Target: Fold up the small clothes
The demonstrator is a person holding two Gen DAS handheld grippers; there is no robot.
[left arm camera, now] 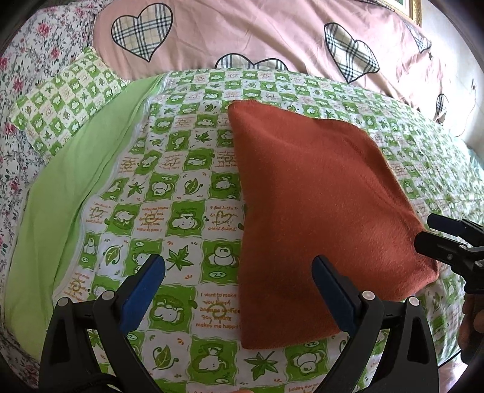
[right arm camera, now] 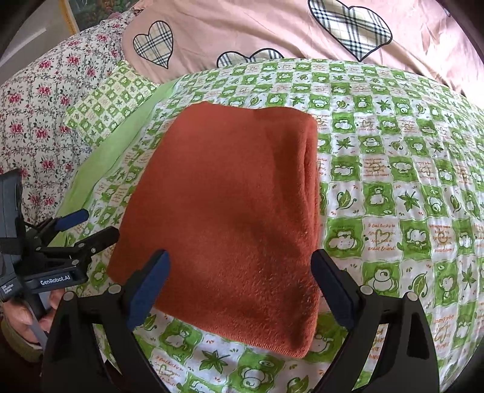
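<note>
A rust-orange fleecy cloth (left arm camera: pixel 320 205) (right arm camera: pixel 230 208) lies folded flat on the green checked quilt (left arm camera: pixel 181 187) (right arm camera: pixel 393 187). Its stacked layers show along the right edge in the right wrist view. My left gripper (left arm camera: pixel 239 261) is open, with its right finger over the cloth's near left part and its left finger over bare quilt. My right gripper (right arm camera: pixel 240 260) is open above the cloth's near edge, which it straddles without holding. Each gripper shows in the other's view: the right gripper (left arm camera: pixel 431 232) by the cloth's right corner, the left gripper (right arm camera: pixel 89 226) by its left corner.
A pink duvet with plaid hearts (left arm camera: pixel 272 39) (right arm camera: pixel 257 27) lies along the far side. A floral sheet (left arm camera: pixel 18 99) (right arm camera: pixel 33 108) and a small green checked pillow (left arm camera: pixel 66 99) (right arm camera: pixel 112 99) are at the left. A hand (right arm camera: pixel 21 317) grips the left tool.
</note>
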